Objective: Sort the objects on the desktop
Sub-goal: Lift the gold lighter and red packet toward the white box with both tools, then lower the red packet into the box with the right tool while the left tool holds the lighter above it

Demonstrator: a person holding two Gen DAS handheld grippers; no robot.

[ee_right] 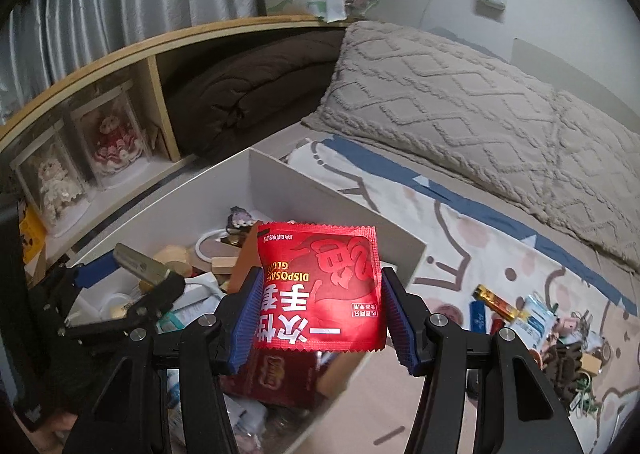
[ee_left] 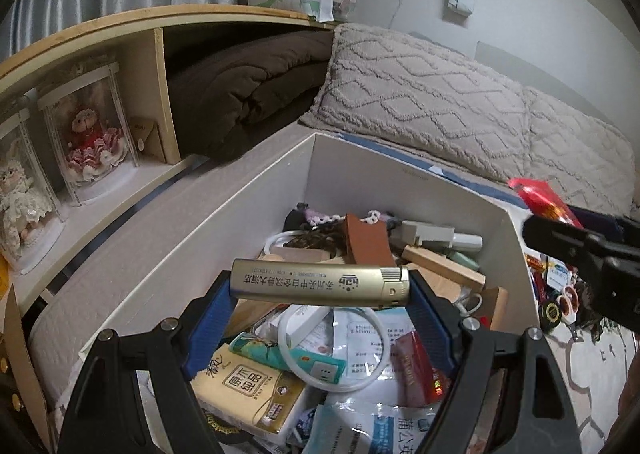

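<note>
My left claw (ee_left: 320, 288) pinches a gold lighter (ee_left: 320, 284) crosswise above the white box (ee_left: 408, 190); my right claw (ee_right: 320, 312) pinches a red glove packet (ee_right: 320, 286) over its near corner. The box is already heaped. Right of the box, small items (ee_right: 532, 314) on the bedspread remain, I judge; pillows (ee_right: 460, 102) lie beyond.

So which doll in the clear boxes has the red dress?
The doll in the red dress, in the clear box nearer the shelf divider. The cream doll stands in the box farther from it.
</note>
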